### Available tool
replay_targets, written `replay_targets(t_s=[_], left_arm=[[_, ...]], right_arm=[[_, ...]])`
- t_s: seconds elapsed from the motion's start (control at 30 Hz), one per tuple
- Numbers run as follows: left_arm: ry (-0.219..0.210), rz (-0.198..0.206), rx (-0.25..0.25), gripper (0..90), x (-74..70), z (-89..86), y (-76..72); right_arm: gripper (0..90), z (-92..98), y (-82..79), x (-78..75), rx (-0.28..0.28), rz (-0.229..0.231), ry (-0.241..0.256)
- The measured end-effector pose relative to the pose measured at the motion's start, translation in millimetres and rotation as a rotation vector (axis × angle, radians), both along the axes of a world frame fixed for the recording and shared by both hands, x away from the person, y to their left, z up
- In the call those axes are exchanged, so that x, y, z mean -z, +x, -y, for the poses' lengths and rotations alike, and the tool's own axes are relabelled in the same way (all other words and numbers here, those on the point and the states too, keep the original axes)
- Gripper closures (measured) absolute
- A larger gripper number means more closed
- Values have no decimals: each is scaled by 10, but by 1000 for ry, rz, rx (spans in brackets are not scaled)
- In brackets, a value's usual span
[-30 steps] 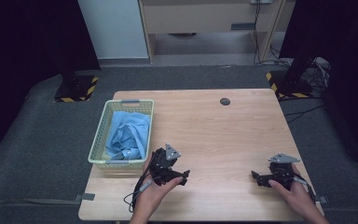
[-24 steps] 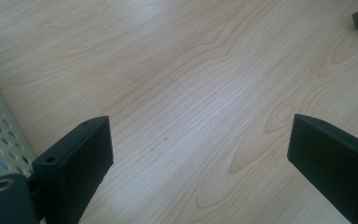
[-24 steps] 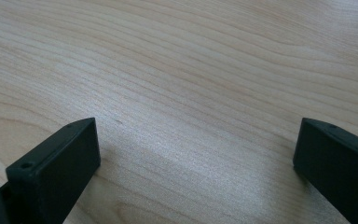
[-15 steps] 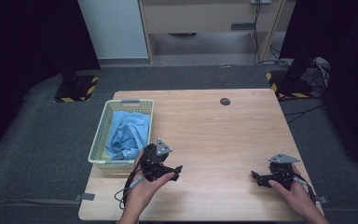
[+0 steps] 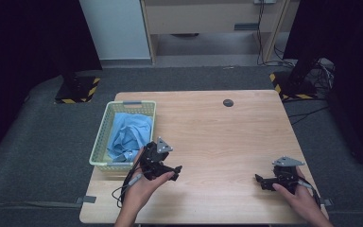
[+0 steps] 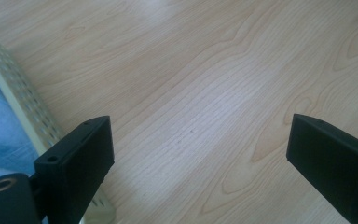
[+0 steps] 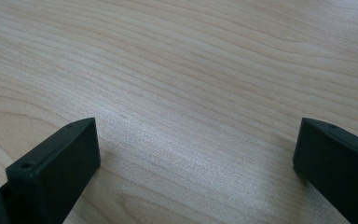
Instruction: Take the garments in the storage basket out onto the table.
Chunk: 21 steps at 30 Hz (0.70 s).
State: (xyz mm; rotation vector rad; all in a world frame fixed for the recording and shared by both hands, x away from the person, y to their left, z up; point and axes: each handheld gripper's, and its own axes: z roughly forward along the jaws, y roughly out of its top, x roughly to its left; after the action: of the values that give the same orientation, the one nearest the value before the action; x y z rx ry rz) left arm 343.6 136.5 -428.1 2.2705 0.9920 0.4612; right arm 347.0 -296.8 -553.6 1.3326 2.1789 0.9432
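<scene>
A pale green basket (image 5: 103, 137) stands at the table's left edge with a blue cloth (image 5: 130, 135) bundled inside. My left gripper (image 5: 169, 169) hovers just right of the basket's near corner, open, with bare wood between its jaws. In the left gripper view (image 6: 200, 154) the basket wall (image 6: 23, 102) and the blue cloth (image 6: 0, 130) show at the left. My right gripper (image 5: 261, 180) rests low near the table's front right, open and holding nothing. The right gripper view (image 7: 196, 158) looks down on plain wood grain.
A small black round disc (image 5: 228, 102) lies near the table's far edge. The light wooden table (image 5: 217, 137) is surrounded by dark grey floor. A cable trails from the left gripper over the front edge. Stands with yellow-black bases sit beyond the table.
My left gripper has moved left and slightly away from me, closer to the basket. The right gripper has stayed put.
</scene>
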Motion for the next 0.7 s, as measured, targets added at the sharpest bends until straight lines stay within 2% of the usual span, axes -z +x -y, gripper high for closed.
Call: replay_targets(t_s=[0.17,0.43,0.7], left_arm=[[13,-18,-24,69,22,-91,56],[52,-14,-51,59,-166,-173,247],[77,-30,-60,54,-212,-230,469]], right_arm=[[7,-1,1,0,0,0,0],[6,-1,2,0,-1,-1,2],[5,-1,3,1,-1,-1,2]])
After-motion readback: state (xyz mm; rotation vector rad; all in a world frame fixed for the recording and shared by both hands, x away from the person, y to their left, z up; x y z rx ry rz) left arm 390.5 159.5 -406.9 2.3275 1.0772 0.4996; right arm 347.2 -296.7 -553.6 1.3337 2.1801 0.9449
